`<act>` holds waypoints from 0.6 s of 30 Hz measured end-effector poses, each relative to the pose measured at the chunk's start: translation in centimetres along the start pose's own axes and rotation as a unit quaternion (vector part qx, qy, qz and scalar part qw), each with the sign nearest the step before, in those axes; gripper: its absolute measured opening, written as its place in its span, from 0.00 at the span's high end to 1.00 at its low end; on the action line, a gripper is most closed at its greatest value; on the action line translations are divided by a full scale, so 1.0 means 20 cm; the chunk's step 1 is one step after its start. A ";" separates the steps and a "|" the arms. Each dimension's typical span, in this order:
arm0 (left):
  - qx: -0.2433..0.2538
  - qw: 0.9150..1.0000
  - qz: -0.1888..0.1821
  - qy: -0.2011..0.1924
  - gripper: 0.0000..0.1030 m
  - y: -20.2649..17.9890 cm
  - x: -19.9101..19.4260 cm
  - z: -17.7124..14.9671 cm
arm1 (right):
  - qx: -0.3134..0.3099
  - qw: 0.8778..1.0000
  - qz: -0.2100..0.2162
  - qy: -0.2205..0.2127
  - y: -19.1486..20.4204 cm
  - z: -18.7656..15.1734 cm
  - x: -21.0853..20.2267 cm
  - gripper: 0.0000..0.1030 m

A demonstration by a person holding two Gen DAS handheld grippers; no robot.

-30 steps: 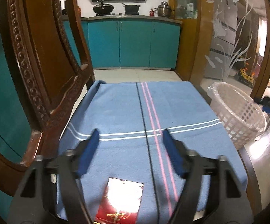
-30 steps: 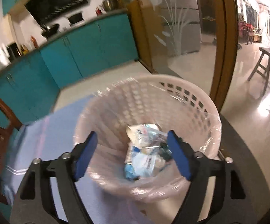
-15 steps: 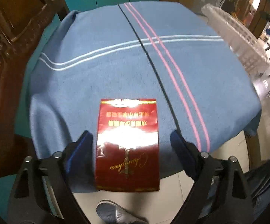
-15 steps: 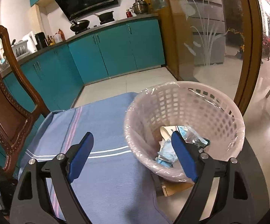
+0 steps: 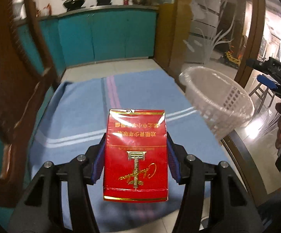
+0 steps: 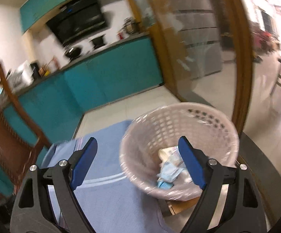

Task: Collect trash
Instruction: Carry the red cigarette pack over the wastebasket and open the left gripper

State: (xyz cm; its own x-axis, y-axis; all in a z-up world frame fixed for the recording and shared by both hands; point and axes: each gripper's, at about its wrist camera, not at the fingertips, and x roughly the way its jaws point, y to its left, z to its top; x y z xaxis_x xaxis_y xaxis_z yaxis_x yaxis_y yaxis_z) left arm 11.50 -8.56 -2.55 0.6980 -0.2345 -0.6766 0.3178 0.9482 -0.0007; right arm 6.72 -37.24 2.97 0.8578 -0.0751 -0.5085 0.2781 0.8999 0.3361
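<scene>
My left gripper [image 5: 135,159] is shut on a red cigarette pack [image 5: 136,153] with gold print and holds it above the blue striped cloth [image 5: 78,112]. A white plastic trash basket [image 5: 218,97] with a clear liner stands at the table's right edge, right of the pack. In the right wrist view the basket [image 6: 181,134] holds several crumpled wrappers [image 6: 169,170]. My right gripper [image 6: 137,165] is open and empty, hovering in front of the basket's near rim. It also shows in the left wrist view [image 5: 270,77], beyond the basket.
A carved wooden chair [image 5: 14,73] stands close on the left of the table. Teal kitchen cabinets [image 5: 105,36] are behind. A glass door with a wooden frame [image 5: 214,29] is on the right. The dark table edge [image 5: 243,159] shows beside the cloth.
My left gripper closed on the red pack and lifted it off the cloth. My right gripper drew back and tilted up from over the basket.
</scene>
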 end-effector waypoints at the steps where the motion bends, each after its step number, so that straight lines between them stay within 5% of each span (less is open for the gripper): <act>1: 0.001 1.000 -0.009 0.001 0.46 -0.06 0.02 0.04 | 0.022 1.000 -0.007 -0.016 -0.05 0.02 -0.02 0.19; 9: 0.048 0.993 -0.109 -0.013 0.45 -0.77 0.27 0.55 | 0.161 0.981 -0.054 -0.094 -0.40 0.09 -0.14 0.19; 10: 0.058 0.992 -0.111 -0.007 0.33 -0.82 0.31 0.59 | 0.170 0.979 -0.056 -0.098 -0.43 0.09 -0.15 0.19; 11: 0.064 0.993 -0.094 -0.005 0.09 -0.88 0.36 0.64 | 0.175 0.978 -0.058 -0.099 -0.45 0.09 -0.15 0.19; 12: 0.059 0.995 -0.082 -0.011 0.02 -0.89 0.37 0.65 | 0.177 0.978 -0.058 -0.096 -0.46 0.10 -0.15 0.19; 18: 0.006 0.999 -0.052 -0.006 0.03 -0.62 0.34 0.54 | 0.166 0.982 -0.040 -0.074 -0.43 0.09 -0.12 0.19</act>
State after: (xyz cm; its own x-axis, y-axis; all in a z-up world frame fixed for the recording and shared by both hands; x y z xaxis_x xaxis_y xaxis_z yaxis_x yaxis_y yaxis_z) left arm 19.21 -24.13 0.85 0.6681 -0.3347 -0.6645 0.3968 0.9158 -0.0623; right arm 3.09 -45.59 2.76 0.8738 -0.2243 -0.4314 0.4525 0.6999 0.5526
